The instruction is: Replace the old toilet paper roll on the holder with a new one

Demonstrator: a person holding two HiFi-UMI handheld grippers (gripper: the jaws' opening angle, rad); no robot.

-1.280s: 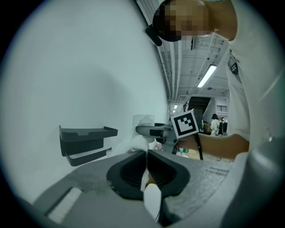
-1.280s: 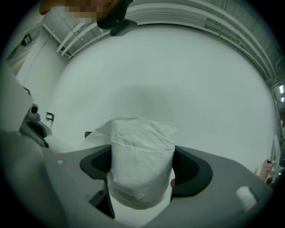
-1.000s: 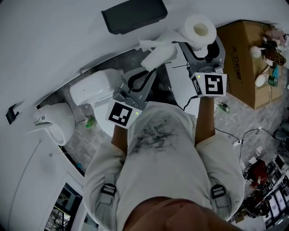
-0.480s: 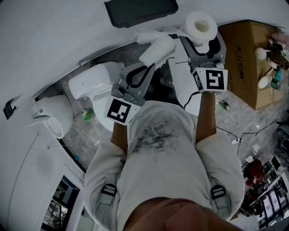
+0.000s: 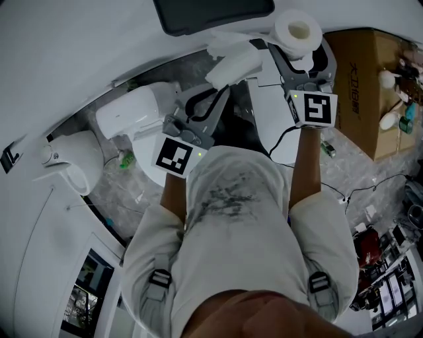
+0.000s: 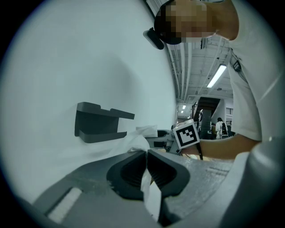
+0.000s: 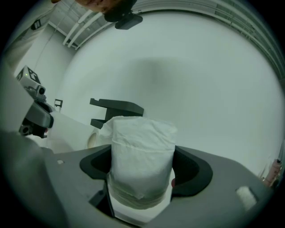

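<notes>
Holding on the right: we've got the right gripper (image 7: 141, 171) with its jaws spread wide and pressed on both sides of the new roll (image 7: 141, 151). The roll stands upright between them, its hollow core facing the head camera.
Left gripper (image 6: 147, 167): jaws almost together, and we see them pinching a thin white fold of the old roll (image 5: 232, 66).
Old roll: limp and crumpled, it sticks out past the left jaws toward the wall, and in the head view we find it just below the holder (image 5: 213, 14).
Holder: a dark grey bracket fixed to the white wall. From the right gripper view we see it behind the new roll and a little to its left, apart from it.
Rolls together: near each other, the new one to the right. We can't tell whether their paper touches.
Toilet (image 5: 132, 122): white, to the left of the left gripper.
Cardboard box (image 5: 360, 79): brown, on the floor to the right of the right gripper.
</notes>
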